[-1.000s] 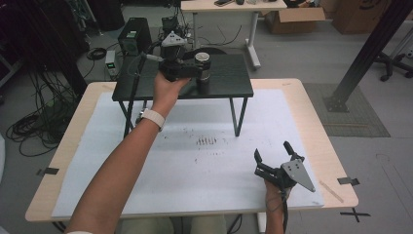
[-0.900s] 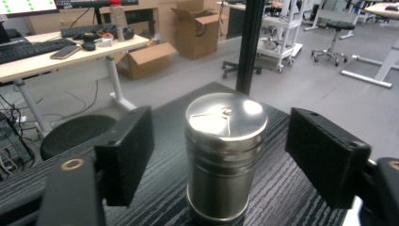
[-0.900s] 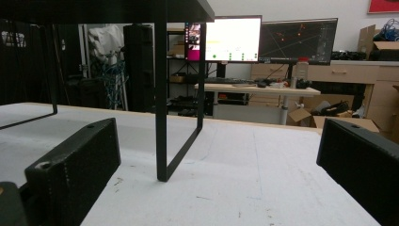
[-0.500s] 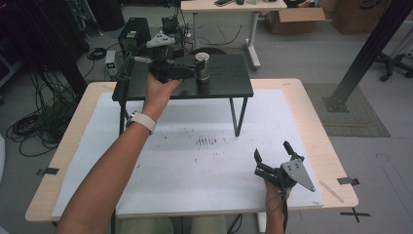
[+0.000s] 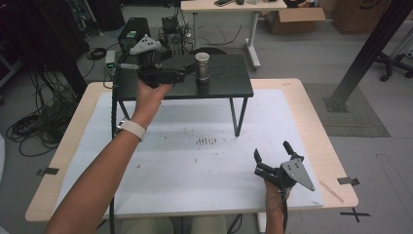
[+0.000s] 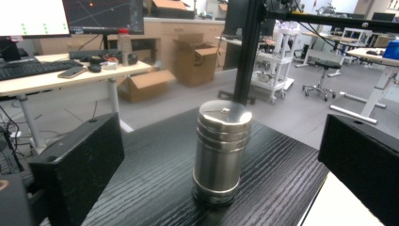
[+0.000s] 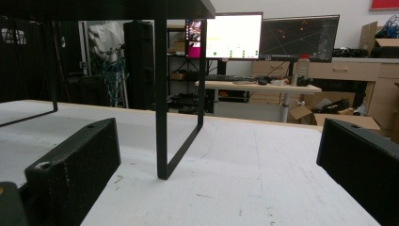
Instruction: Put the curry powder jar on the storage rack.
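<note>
Clearly, the left claw [image 6: 221,155], jaws apart around the steel canister [image 6: 222,151] on the black shelf [image 5: 229,85], could topple it; right claw [image 5: 277,163] rests spread.

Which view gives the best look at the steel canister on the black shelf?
The left gripper view: the steel canister stands upright, close and centred on the black shelf, lid ridges clear. The high view shows it small and from above, by the left gripper. The right gripper view catches just the shelf's legs.
</note>
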A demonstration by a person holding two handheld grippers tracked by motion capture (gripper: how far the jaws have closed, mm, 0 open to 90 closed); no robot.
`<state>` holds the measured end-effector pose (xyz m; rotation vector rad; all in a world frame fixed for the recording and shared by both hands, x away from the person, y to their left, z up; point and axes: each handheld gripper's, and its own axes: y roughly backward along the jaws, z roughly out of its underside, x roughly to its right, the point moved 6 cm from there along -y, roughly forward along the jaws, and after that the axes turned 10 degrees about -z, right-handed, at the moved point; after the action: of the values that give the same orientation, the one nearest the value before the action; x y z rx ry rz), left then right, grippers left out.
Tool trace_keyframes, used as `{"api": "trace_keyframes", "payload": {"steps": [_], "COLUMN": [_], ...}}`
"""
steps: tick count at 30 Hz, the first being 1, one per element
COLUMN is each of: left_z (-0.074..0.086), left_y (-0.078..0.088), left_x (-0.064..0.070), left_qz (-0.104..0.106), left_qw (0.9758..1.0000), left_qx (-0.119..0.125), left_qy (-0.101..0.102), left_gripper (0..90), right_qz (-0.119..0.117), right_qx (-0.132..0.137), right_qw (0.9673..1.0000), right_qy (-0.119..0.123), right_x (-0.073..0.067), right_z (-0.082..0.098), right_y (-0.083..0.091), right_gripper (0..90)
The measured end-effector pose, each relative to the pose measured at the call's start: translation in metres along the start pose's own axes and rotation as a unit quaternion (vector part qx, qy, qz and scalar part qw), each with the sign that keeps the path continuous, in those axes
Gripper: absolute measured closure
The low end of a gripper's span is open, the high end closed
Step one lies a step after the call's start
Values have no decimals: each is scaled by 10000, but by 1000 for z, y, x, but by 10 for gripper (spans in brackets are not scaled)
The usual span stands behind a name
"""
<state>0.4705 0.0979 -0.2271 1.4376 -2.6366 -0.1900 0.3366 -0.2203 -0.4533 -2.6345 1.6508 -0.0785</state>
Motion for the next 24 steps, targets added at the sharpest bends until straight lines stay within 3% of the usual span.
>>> {"api": "trace_keyframes", "payload": {"steps": [13,19,24], "left_z": [0,12,17], "left_y": [27,44,58], "left_x": [1,3,3], "left_qz": [128,109,174], "left_qw": [9997,9995,9990], "left_qx": [205,302,422], "left_qy": [56,-44,6], "left_gripper": [2,2,3], "right_qz": [7,2,8], "right_qx": [-10,0,5], "right_qw": [10000,10000,10000], "right_qy": [-6,-14,-7], "right_x": [0,0,0], "right_z": [0,0,0], "right_y": [0,0,0], "right_gripper": [0,0,0]}}
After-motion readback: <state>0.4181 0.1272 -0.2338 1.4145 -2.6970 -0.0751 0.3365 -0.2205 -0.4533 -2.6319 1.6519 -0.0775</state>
